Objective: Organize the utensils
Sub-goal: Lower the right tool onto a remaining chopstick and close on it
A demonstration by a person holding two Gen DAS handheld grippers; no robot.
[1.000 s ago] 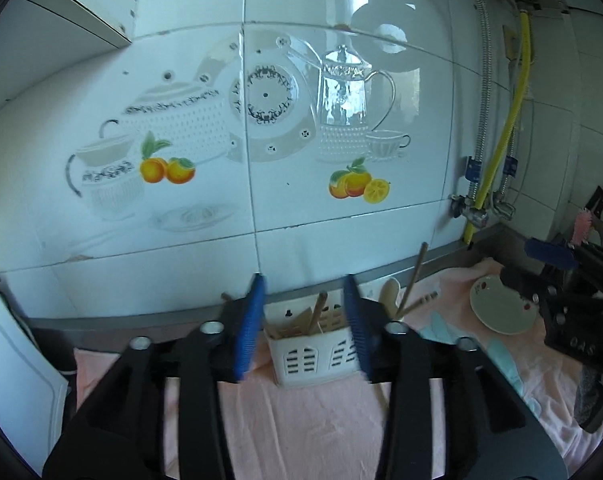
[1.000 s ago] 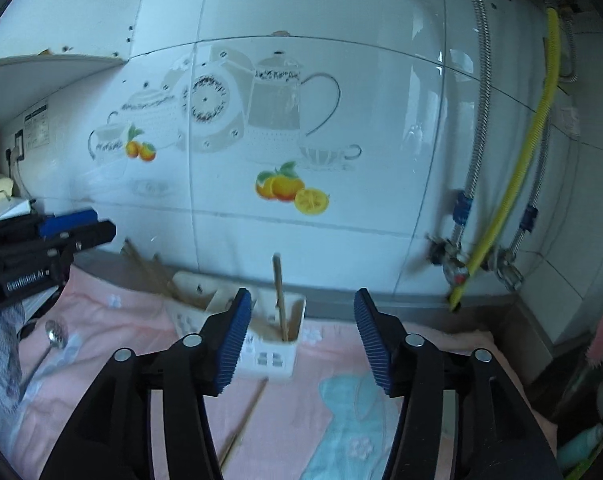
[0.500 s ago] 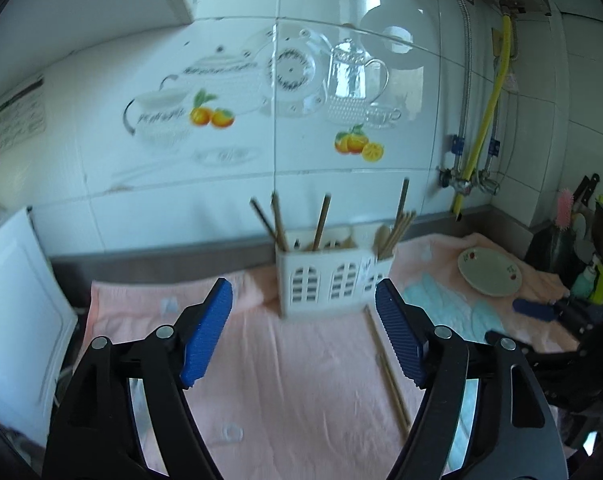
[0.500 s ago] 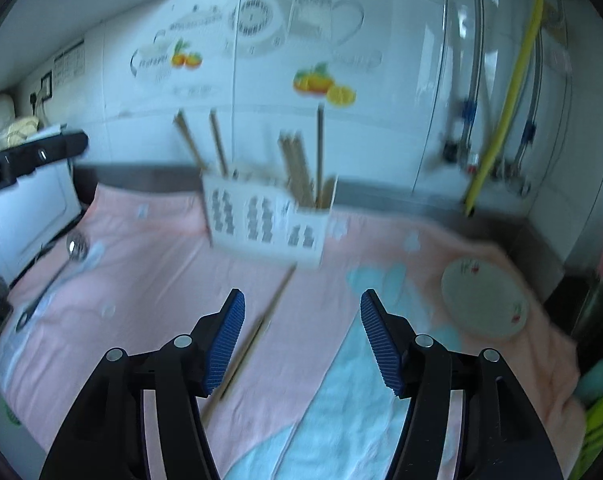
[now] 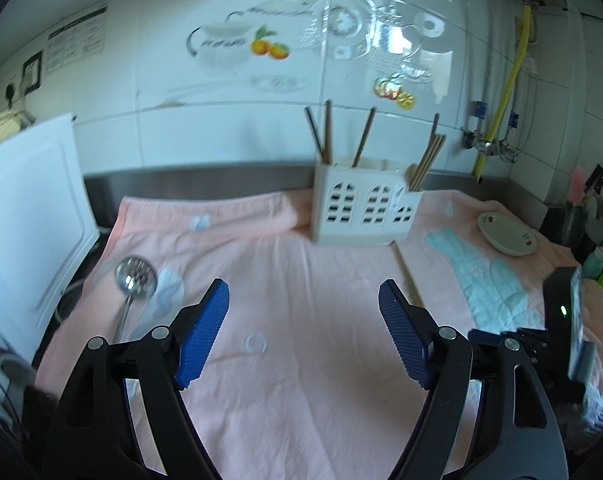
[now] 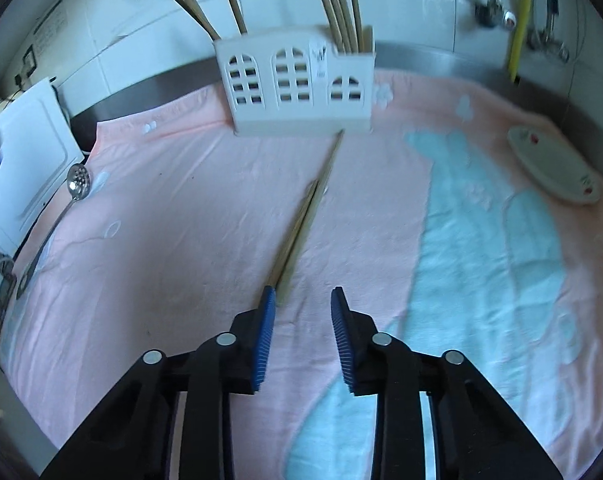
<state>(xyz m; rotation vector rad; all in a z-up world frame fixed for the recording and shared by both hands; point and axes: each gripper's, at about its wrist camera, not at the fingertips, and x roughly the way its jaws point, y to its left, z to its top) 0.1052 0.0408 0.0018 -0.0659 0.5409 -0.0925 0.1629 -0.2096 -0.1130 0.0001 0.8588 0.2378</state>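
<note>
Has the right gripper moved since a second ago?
Yes. The right gripper has dropped toward the loose chopsticks, with the white caddy now higher in view; its jaws have been closing, empty.

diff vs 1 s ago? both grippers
Both grippers have come down toward the pink towel. The left gripper has opened wide, nothing between its fingers, with the slotted spoon ahead to its left. The right gripper has narrowed, open and empty, just short of the loose chopsticks. Unchanged: the white holder with its chopsticks, the loose pair and the plate haven't moved.
</note>
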